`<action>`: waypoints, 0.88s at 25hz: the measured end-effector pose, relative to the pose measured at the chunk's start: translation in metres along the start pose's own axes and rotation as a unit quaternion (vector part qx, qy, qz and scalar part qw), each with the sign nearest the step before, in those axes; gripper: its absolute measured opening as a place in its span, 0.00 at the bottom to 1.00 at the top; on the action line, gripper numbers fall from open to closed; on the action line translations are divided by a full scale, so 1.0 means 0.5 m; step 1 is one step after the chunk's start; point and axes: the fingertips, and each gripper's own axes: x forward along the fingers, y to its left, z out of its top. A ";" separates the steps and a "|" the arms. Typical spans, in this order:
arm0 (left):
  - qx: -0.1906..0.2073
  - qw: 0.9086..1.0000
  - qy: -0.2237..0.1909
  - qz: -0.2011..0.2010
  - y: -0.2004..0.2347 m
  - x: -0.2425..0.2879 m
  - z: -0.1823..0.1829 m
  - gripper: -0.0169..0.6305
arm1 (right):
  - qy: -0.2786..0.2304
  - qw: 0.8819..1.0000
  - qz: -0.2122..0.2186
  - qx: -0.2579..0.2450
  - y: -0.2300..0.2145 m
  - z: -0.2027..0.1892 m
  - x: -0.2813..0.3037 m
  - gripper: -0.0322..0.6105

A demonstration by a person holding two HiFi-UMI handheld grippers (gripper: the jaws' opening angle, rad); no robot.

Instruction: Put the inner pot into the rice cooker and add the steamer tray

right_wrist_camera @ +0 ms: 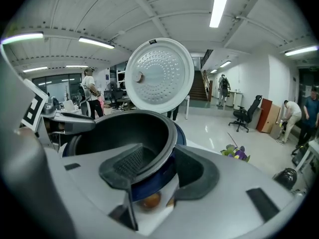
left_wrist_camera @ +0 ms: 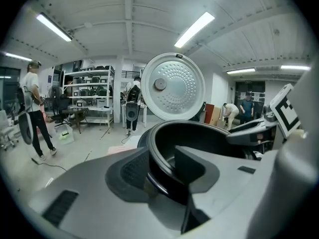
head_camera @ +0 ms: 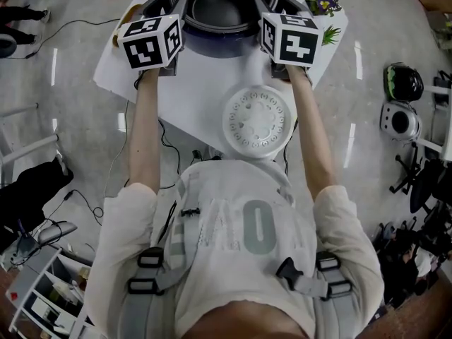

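Observation:
The dark inner pot sits in the opening of the blue rice cooker at the far end of the white table. My left gripper straddles the pot's left rim, one pad outside and one inside, shut on it. On the opposite rim, my right gripper has one pad inside the pot, while the outer pad stands a little off the blue wall. The white perforated steamer tray lies flat on the table, close to the person.
The cooker's lid stands open behind the pot. A small plant with purple flowers is at the table's right corner. Cables run over the floor on the left, with helmets and gear on the right. People stand in the room beyond.

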 end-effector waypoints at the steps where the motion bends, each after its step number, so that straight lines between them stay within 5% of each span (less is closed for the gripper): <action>1: 0.000 1.000 -0.003 0.002 0.001 0.000 -0.001 0.27 | -0.001 1.000 0.002 0.001 0.000 0.000 0.001 0.37; 11: 0.017 1.000 -0.004 0.006 -0.005 0.000 0.004 0.27 | -0.002 1.000 0.005 0.004 -0.005 -0.001 -0.002 0.37; 15: 0.017 0.996 -0.064 0.052 0.018 -0.057 0.049 0.26 | -0.034 0.999 0.004 0.004 -0.006 0.040 -0.037 0.37; 22: -0.009 0.992 -0.121 0.028 -0.023 -0.208 0.087 0.26 | -0.114 0.993 0.013 -0.018 0.002 0.093 -0.222 0.37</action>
